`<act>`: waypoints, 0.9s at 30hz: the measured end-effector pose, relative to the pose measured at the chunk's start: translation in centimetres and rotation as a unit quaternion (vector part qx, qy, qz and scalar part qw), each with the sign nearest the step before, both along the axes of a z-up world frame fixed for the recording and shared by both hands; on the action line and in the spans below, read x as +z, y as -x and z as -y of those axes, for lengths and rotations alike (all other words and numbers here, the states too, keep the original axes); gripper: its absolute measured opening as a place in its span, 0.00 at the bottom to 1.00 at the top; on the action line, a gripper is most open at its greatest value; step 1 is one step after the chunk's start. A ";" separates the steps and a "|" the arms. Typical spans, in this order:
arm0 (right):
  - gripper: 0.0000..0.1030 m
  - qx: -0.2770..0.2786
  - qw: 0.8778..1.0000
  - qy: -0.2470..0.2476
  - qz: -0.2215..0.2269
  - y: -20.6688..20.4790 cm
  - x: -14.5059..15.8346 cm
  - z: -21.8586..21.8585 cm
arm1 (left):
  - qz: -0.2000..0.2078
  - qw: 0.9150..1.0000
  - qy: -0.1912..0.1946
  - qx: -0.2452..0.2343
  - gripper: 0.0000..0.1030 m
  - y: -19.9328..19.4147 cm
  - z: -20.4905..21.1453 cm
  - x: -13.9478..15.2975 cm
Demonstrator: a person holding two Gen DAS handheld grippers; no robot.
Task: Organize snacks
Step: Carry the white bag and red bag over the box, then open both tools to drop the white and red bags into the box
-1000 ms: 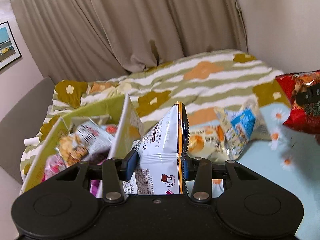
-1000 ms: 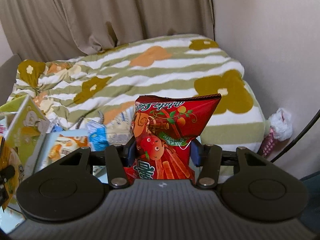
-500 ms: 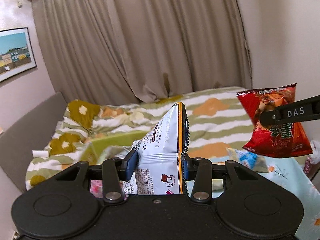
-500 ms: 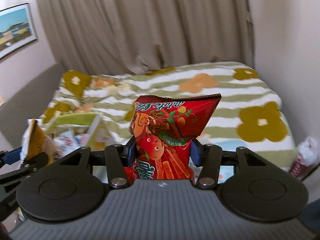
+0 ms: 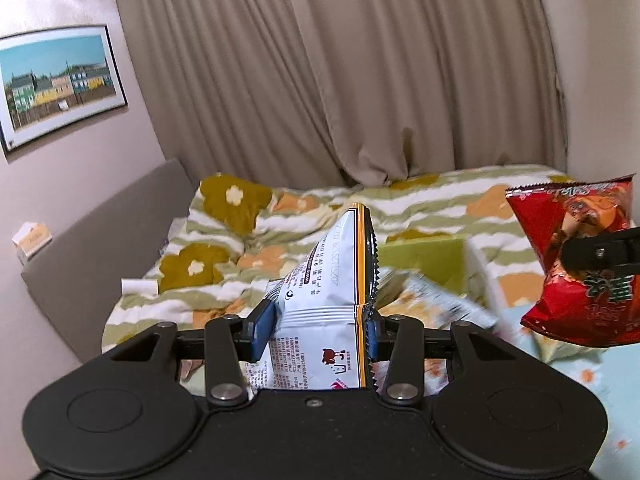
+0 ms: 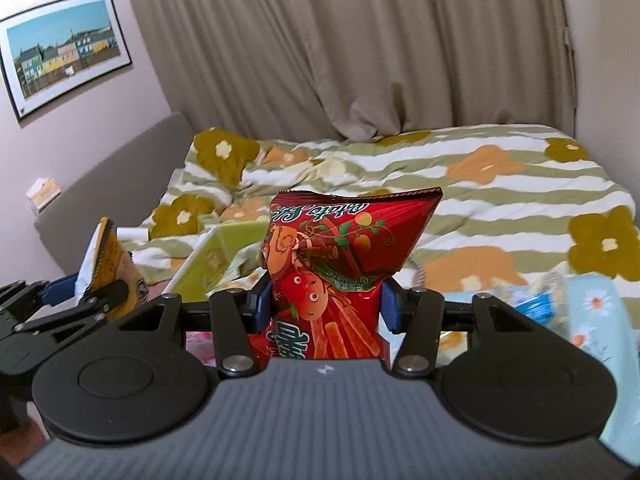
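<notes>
My left gripper (image 5: 316, 330) is shut on a white snack bag with an orange edge (image 5: 336, 280) and holds it upright above the bed. It also shows in the right wrist view (image 6: 108, 264) at the left. My right gripper (image 6: 324, 306) is shut on a red snack bag (image 6: 344, 248), raised above the bed; that bag also shows at the right of the left wrist view (image 5: 580, 256). A green open box (image 5: 424, 256) with snack packets in it lies on the bed between and below the two grippers, and shows in the right wrist view (image 6: 216, 256) too.
A striped floral blanket (image 6: 500, 184) covers the bed. Loose snack packets (image 6: 532, 300) lie on a light blue sheet (image 6: 596, 312) at the right. A grey headboard (image 5: 104, 248) runs along the left. Beige curtains (image 5: 360, 80) hang behind.
Both grippers have risen and swung left with their bags still held. The views now show more curtain and the framed picture, and the green box lies farther right.
</notes>
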State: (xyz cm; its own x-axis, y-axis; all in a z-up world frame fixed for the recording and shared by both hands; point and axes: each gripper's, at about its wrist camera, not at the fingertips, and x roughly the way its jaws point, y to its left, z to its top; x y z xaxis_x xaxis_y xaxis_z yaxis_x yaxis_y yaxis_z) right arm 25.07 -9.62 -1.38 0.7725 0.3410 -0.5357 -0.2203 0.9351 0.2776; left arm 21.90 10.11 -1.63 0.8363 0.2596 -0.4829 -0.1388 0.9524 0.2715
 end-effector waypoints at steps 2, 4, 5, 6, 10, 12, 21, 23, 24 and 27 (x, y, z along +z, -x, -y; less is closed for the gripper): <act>0.65 -0.002 1.000 0.003 -0.007 -0.3 -0.5 -1.9 | -0.012 1.000 0.004 -0.005 0.47 -0.6 -1.3 -1.1; 0.65 -0.007 1.000 0.006 -0.013 -0.2 -1.0 -3.3 | -0.026 1.000 0.011 -0.014 0.47 -1.1 -2.3 -2.2; 0.65 -0.013 1.000 0.007 -0.017 -0.3 -1.3 -3.9 | -0.031 0.999 0.017 -0.020 0.49 -1.2 -2.6 -2.7; 0.65 -0.017 1.000 0.007 -0.019 -0.3 -1.6 -4.5 | -0.036 0.999 0.026 -0.028 0.53 -1.5 -2.8 -3.2; 0.65 -0.040 0.999 0.009 -0.033 -0.3 -2.5 -5.9 | -0.044 0.996 0.044 -0.063 1.00 -1.7 -3.0 -4.0; 0.65 -0.044 0.998 0.014 -0.040 -0.2 -2.8 -6.2 | -0.035 0.995 0.050 -0.076 1.00 -0.9 -2.9 -3.6; 0.65 -0.025 0.999 0.018 -0.032 0.2 -2.0 -6.9 | -0.033 0.994 0.080 -0.073 1.00 1.6 -4.3 -1.6; 0.66 -0.016 0.999 0.012 -0.029 0.2 -1.6 -7.0 | -0.025 0.994 0.083 -0.065 1.00 2.2 -5.1 -0.9; 0.66 -0.011 1.000 0.009 -0.027 0.1 -1.5 -7.2 | -0.024 0.994 0.084 -0.063 1.00 2.2 -5.6 -0.7; 0.66 0.007 1.000 0.011 -0.024 -0.1 -1.3 -8.2 | -0.023 0.995 0.080 -0.049 1.00 2.0 -6.5 -0.3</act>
